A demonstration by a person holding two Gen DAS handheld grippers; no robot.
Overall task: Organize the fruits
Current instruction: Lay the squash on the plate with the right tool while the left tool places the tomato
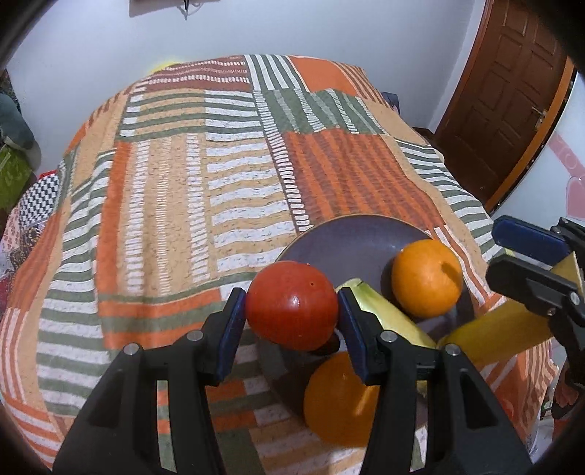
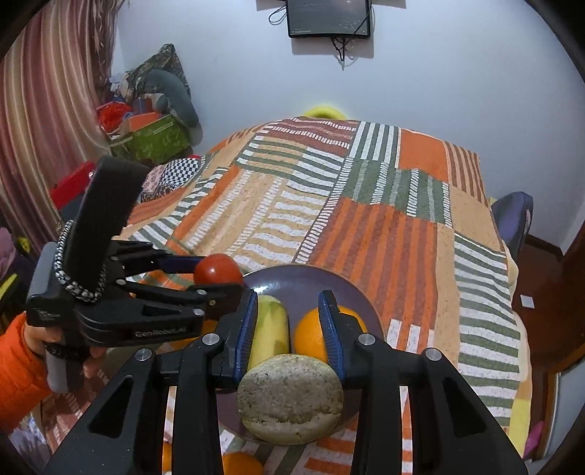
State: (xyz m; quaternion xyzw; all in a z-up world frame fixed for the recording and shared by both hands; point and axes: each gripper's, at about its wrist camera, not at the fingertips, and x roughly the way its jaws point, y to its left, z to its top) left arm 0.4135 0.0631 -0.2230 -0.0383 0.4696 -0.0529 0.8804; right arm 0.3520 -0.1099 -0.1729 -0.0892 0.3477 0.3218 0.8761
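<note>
My left gripper (image 1: 290, 292) is shut on a shiny red round fruit (image 1: 291, 310), held just above the near left rim of a purple plate (image 1: 347, 237). On the plate lie an orange (image 1: 426, 277) and a pale yellow-green fruit (image 1: 387, 318). A second orange (image 1: 336, 398) sits by the plate's near rim. My right gripper (image 2: 289, 299) hovers over the plate (image 2: 303, 281), shut on a yellow fruit whose speckled beige end (image 2: 290, 394) faces the camera. In the right wrist view the left gripper (image 2: 223, 277) and the red fruit (image 2: 217, 272) are at the left.
A striped patchwork cloth (image 1: 219, 182) covers the whole surface. A hand in an orange sleeve (image 2: 18, 365) holds the left gripper. A wooden door (image 1: 512, 91) stands at the right, boxes and clutter (image 2: 153, 139) at the far left, and a screen (image 2: 327, 18) hangs on the wall.
</note>
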